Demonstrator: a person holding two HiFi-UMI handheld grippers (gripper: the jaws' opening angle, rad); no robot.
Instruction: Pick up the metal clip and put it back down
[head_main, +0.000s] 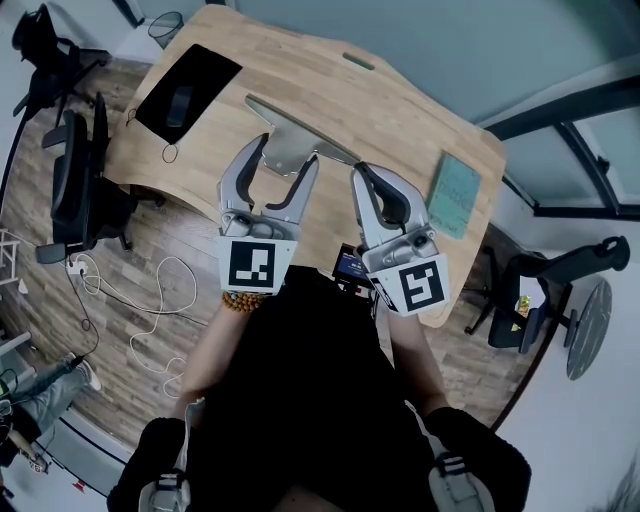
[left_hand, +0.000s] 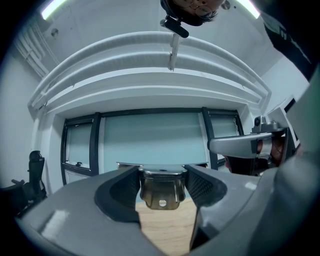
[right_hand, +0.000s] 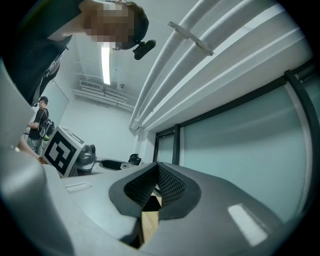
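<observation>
The left claw is closed on the metal clip. In the left gripper view both dark pads press against the clip's sides, with its 1 small round hole facing the camera and the wooden counter showing beneath it. In the head view the clip sits at 12 o'clock from the left claw's marker cube, and its long silver bar runs from 10 o'clock to 4 o'clock across the claw tips. Whether the clip rests on the counter or hangs clear of it cannot be told.

The right claw is at 3 o'clock from the left one, just beside it. Its jaws are drawn together with nothing between them. The right gripper view shows the ribbed pads meeting, with only a sliver of counter visible below.

A black mat lies on the counter at 10 o'clock from the clip, well apart. A teal notebook lies at 3 o'clock from the right claw, near the counter's edge.
</observation>
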